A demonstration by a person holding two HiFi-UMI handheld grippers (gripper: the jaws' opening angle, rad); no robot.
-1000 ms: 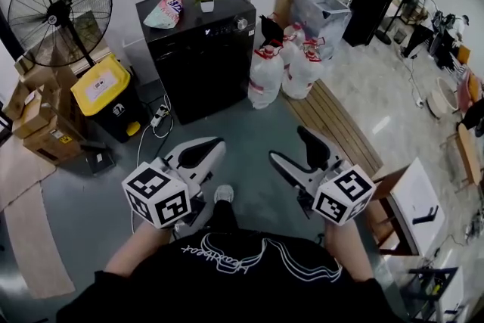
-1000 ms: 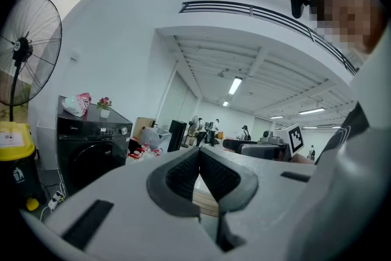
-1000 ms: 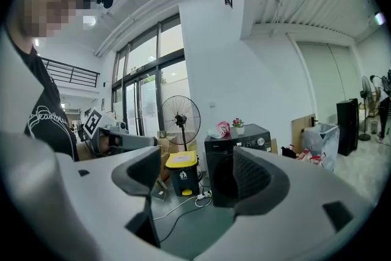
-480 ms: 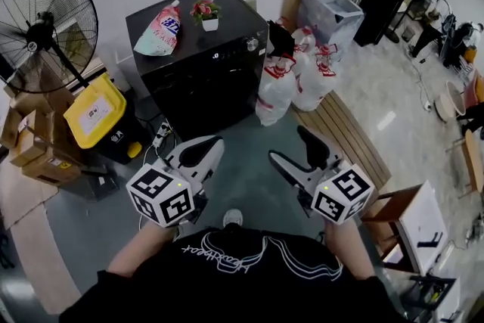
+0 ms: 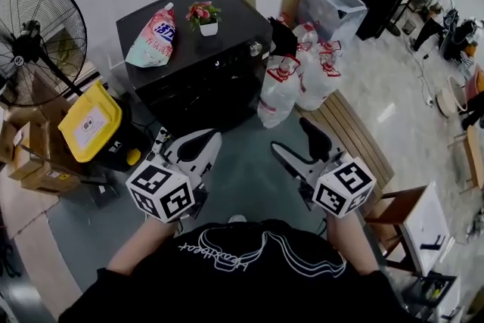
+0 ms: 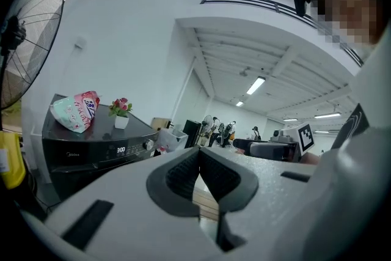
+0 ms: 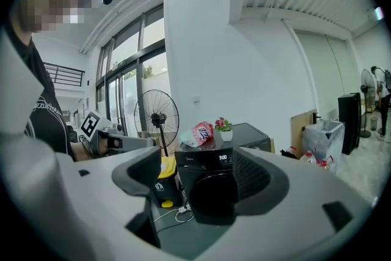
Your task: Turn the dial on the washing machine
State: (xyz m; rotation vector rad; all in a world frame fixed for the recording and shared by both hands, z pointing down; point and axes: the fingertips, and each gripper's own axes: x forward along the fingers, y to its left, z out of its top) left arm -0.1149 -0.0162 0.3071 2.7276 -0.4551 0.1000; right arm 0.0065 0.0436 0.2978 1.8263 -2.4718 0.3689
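Note:
The black washing machine stands against the far wall, a few steps ahead of me. Its small silver dial sits at the right end of the control strip, also visible as the dial beside the lit display in the left gripper view. My left gripper is held low in front of my body, jaws shut on nothing. My right gripper is beside it, jaws wide open and empty. Through the right gripper I see the machine's front. Both grippers are well short of the machine.
A detergent bag and a small flower pot lie on the machine's top. A yellow bin and a standing fan are to its left. Water jugs and a wooden slatted platform are to its right.
The machine has come closer and shifted left in the head view as I moved toward it. Both grippers keep their pose, left shut and right open.

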